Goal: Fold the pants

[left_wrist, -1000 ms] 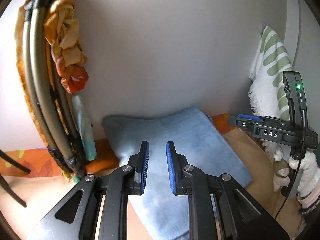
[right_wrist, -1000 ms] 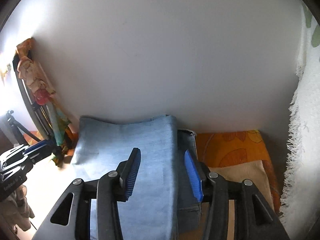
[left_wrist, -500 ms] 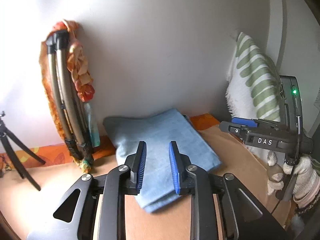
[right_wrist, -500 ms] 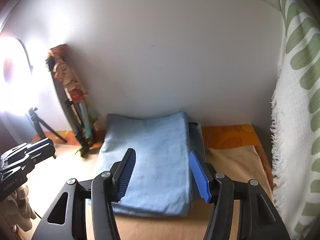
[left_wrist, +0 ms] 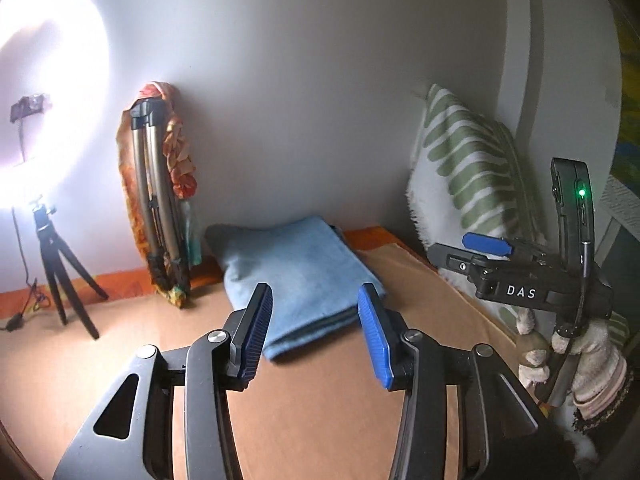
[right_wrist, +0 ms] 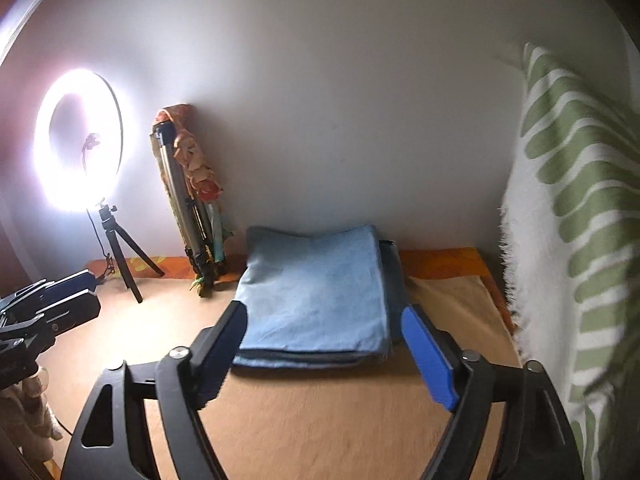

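Pants (right_wrist: 316, 292) lie ahead of both my tools, folded into a flat stack against the wall. Left gripper (left_wrist: 316, 332) and right gripper (right_wrist: 344, 354) are both opening, nothing between the jaws. Folding looks finished, though the far edge is hard to judge. Next: withdraw clear.

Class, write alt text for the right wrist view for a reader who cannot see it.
Folded light blue pants lie flat on a tan surface against a white wall, beyond the empty, opening right hand-held gripper. A lit ring light stands left; a green-striped cloth hangs right.
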Demonstrator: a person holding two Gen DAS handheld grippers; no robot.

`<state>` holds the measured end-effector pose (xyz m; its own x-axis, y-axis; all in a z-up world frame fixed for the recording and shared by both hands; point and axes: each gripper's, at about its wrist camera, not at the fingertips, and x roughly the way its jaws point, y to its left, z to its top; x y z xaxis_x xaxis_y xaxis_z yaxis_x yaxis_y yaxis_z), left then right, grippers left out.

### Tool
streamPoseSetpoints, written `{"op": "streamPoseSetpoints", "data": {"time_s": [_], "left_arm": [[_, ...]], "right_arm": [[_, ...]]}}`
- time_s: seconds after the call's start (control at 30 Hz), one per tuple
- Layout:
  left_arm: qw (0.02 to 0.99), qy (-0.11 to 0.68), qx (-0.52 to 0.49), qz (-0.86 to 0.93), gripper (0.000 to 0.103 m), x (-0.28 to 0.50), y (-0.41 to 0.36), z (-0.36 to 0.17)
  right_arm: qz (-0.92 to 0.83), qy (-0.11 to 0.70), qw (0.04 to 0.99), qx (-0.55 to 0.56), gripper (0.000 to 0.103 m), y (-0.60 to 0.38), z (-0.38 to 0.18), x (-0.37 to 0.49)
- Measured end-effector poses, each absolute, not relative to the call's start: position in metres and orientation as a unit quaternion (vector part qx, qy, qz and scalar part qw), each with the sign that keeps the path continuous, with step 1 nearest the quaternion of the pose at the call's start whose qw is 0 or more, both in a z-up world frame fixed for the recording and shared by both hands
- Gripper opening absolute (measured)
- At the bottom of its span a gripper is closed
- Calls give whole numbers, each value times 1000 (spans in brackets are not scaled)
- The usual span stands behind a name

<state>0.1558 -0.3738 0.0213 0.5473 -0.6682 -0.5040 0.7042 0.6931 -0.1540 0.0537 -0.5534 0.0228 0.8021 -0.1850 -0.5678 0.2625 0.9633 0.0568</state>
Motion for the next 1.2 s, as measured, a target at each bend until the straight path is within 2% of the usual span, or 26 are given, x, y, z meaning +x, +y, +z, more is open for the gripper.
{"op": "streamPoseSetpoints", "data": {"time_s": [0.07, 0.13, 0.2, 0.37, 0.53, 0.93, 1.2], "left_arm": [[878, 275, 28, -391, 44, 146, -368, 22], [875, 279, 16, -395, 52, 135, -359, 23], [875, 275, 7, -398, 56, 123, -351, 25], [876, 273, -2, -398, 60, 103, -336, 28], [881, 271, 1, -389, 69, 81, -324, 25], [899, 263, 15, -350, 77, 49, -303, 16], [904, 282, 18, -320, 78, 53, -295, 2]], "right_arm": [[-128, 287, 947, 59, 86, -545, 27, 42], [-136, 283, 948, 53, 89, -535, 30, 29], [-143, 280, 948, 49, 92, -527, 32, 16], [-158, 271, 948, 52, 98, -510, 34, -14], [-171, 267, 947, 43, 100, -493, 34, -35], [-176, 248, 952, 45, 103, -464, 22, -59], [-174, 251, 951, 44, 103, -457, 11, -57]]}}
